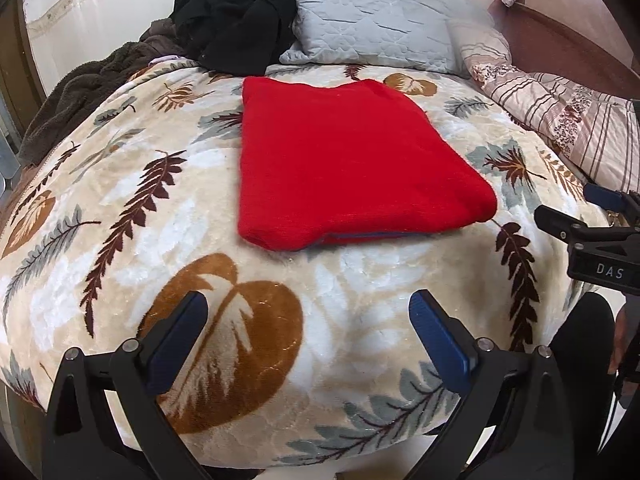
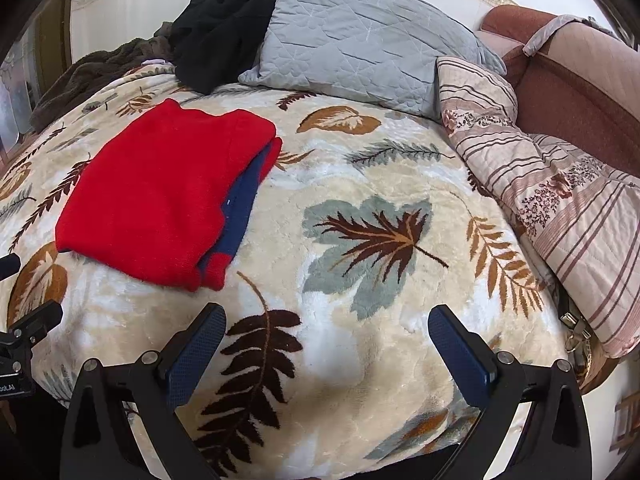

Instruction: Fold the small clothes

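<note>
A red knit garment (image 1: 344,160) with a blue part inside lies folded into a flat rectangle on the leaf-patterned blanket (image 1: 120,208). It also shows in the right wrist view (image 2: 160,196), with the blue layer along its right edge. My left gripper (image 1: 308,312) is open and empty, hovering over the blanket in front of the garment. My right gripper (image 2: 326,326) is open and empty, to the right of the garment. The right gripper shows at the right edge of the left wrist view (image 1: 596,216).
A grey quilted pillow (image 2: 360,52) and a heap of black clothing (image 2: 224,28) lie at the head of the bed. A brown fuzzy blanket (image 1: 80,92) is at the far left. A striped floral quilt (image 2: 560,200) lies along the right side.
</note>
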Available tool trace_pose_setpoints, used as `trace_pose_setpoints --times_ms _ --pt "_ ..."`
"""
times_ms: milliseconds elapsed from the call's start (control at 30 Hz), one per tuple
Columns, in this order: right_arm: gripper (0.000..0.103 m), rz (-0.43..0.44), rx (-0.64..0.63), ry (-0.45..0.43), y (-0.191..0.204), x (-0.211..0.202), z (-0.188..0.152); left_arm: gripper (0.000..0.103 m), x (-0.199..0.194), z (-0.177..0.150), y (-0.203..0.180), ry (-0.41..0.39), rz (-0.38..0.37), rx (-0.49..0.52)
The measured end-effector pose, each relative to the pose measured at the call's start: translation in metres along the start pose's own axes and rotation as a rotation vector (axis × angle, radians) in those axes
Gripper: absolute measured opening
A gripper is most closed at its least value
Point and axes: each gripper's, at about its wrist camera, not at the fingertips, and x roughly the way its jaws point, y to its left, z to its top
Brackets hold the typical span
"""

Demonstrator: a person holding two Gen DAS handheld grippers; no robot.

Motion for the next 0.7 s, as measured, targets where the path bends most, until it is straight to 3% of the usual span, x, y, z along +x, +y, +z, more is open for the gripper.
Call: trace_pose_setpoints --times_ms 700 --pt "0.102 -0.013 0.020 -0.002 -0.0100 0.0031 -0.0007 0.101 0.0038 -0.0003 -0.0096 0.020 0.002 0.010"
